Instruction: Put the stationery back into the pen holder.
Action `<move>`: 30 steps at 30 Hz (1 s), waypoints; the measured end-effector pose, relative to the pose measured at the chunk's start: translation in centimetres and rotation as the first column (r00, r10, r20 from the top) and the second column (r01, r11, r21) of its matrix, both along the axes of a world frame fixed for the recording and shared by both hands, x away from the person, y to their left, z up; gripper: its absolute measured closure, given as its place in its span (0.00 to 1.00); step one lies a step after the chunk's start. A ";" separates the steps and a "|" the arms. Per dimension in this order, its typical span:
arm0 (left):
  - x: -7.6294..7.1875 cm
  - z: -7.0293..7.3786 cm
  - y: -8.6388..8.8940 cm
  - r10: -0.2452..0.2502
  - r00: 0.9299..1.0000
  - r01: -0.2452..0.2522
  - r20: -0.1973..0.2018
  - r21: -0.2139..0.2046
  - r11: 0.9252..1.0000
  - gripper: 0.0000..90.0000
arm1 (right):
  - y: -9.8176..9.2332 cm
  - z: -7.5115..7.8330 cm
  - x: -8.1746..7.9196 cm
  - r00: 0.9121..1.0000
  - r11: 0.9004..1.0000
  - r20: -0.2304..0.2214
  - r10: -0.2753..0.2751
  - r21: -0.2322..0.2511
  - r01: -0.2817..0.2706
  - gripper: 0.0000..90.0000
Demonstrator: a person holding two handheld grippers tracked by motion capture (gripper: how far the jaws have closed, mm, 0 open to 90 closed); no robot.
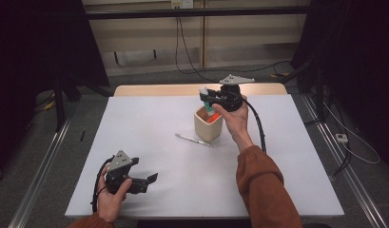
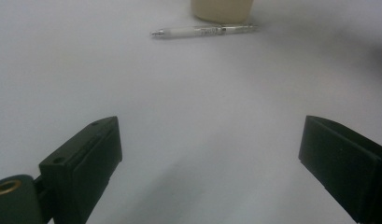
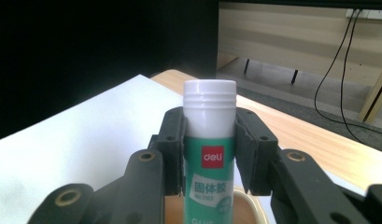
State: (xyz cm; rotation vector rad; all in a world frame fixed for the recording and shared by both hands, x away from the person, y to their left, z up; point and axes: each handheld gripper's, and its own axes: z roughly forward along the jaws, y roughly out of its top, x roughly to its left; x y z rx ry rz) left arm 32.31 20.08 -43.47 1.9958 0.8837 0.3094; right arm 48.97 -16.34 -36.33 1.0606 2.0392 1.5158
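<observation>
The white table (image 1: 149, 142) carries everything here, and the beige cup (image 1: 207, 127) standing near its middle serves as the reference point. The right gripper (image 1: 209, 99) hangs directly above the cup's mouth, held in the person's right hand (image 1: 235, 118) that comes in from the cup's right side. Its jaws are clamped on a glue stick (image 3: 210, 140), one pad pressed against each side of the green-labelled body, with the white cap rising clear of the pads; the stick's lower end is at the cup's rim, where something orange shows inside. The left gripper (image 1: 151, 179) rests low over the table well in front of the cup and to its left, jaws spread wide with nothing between them. A pen (image 1: 194, 139) lies flat just beside the cup's base, on its near-left side.
</observation>
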 end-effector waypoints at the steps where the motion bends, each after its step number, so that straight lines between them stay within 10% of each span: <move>1: 0.0 0.0 0.0 0.000 1.000 0.000 0.000 0.000 1.000 0.07 | 0.0 -0.1 0.0 1.000 1.000 -0.003 0.003 0.002 -0.003 0.73; 30: 0.0 -0.1 0.0 -0.001 1.000 0.001 0.000 0.002 1.000 0.07 | -0.9 -2.3 -0.6 0.999 0.995 -0.048 -0.020 -0.099 0.016 0.73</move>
